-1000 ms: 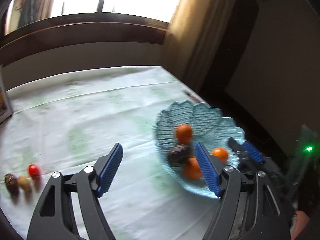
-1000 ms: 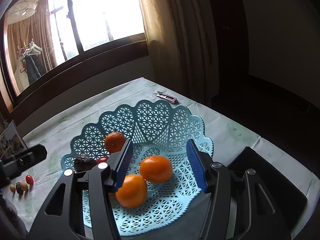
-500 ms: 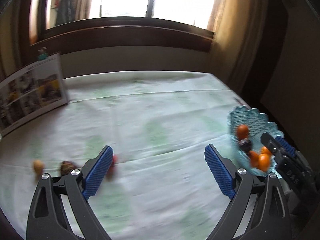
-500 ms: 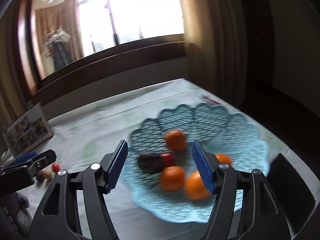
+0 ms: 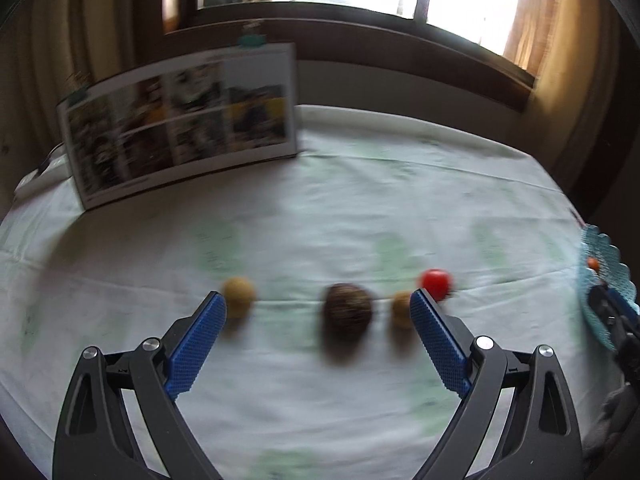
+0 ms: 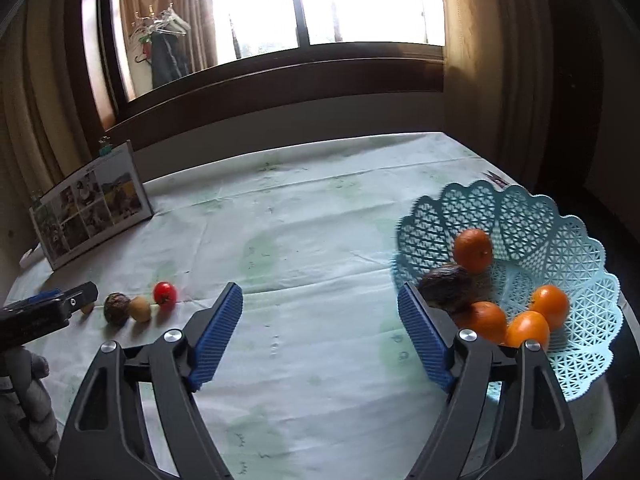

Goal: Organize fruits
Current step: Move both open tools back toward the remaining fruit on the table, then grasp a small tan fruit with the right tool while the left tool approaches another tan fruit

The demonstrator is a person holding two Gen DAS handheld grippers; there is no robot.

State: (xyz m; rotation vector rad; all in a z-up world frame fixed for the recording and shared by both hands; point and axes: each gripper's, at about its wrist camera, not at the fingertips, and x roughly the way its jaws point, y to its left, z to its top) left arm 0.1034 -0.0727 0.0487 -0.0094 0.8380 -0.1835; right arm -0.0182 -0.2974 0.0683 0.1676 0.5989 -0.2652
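Note:
In the left wrist view, a row of small fruits lies on the pale tablecloth: a yellowish fruit (image 5: 239, 293), a dark brown fruit (image 5: 346, 309), a tan fruit (image 5: 401, 309) and a red tomato (image 5: 435, 283). My left gripper (image 5: 318, 340) is open and empty, just short of the row, facing the dark fruit. In the right wrist view, a light blue lattice basket (image 6: 576, 240) holds several oranges (image 6: 473, 249) and a dark avocado (image 6: 448, 287). My right gripper (image 6: 320, 334) is open and empty over the cloth left of the basket. The fruit row (image 6: 117, 308) shows at far left.
A standing photo calendar (image 5: 180, 124) is at the table's back left, also in the right wrist view (image 6: 90, 208). A window sill and curtains lie behind the table. The basket edge (image 5: 606, 264) shows at the far right of the left wrist view.
My left gripper swung left from the basket to the row of small fruits. My right gripper drew back and turned left, so the basket now sits to its right.

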